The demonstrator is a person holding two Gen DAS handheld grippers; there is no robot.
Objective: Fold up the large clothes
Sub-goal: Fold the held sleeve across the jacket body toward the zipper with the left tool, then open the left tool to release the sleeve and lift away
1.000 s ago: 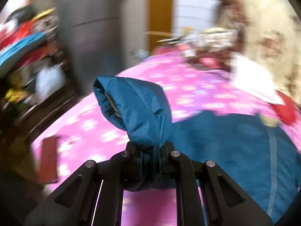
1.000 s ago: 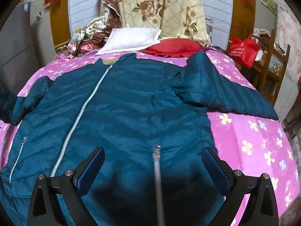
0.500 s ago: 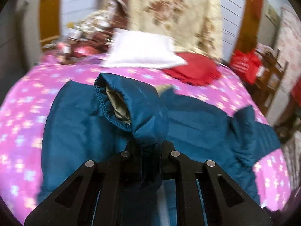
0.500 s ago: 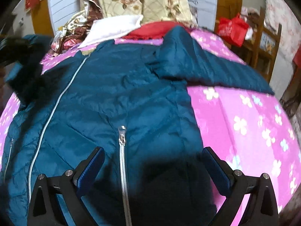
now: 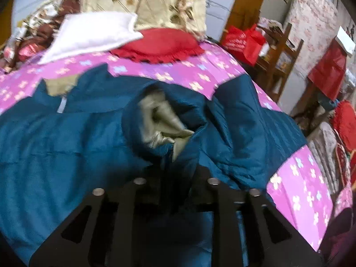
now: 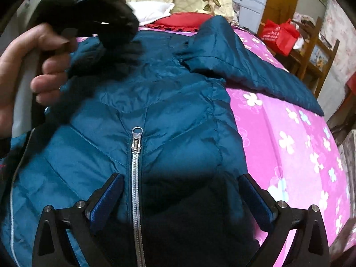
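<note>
A large teal puffer jacket [image 6: 173, 102] lies front up on a pink flowered bed [image 6: 289, 133], with a silver zipper [image 6: 135, 146] down its middle. My left gripper [image 5: 175, 178] is shut on the jacket's left sleeve cuff [image 5: 160, 120], whose beige lining shows, and holds it over the jacket's chest. That gripper also shows in the right wrist view [image 6: 93, 11], held by a hand. My right gripper [image 6: 178, 198] is open and empty, low over the jacket's lower front, astride the zipper. The right sleeve [image 6: 249, 66] lies spread out on the bed.
A white pillow [image 5: 93, 33] and a red cushion [image 5: 160, 44] lie at the head of the bed, with a floral quilt [image 5: 151, 0] behind. A red bag [image 5: 244, 42] and wooden shelves [image 5: 282, 51] stand right of the bed.
My left gripper has swung the sleeve cuff from the bed's left side inward over the jacket's chest. My right gripper has moved forward and lower over the jacket front, staying open.
</note>
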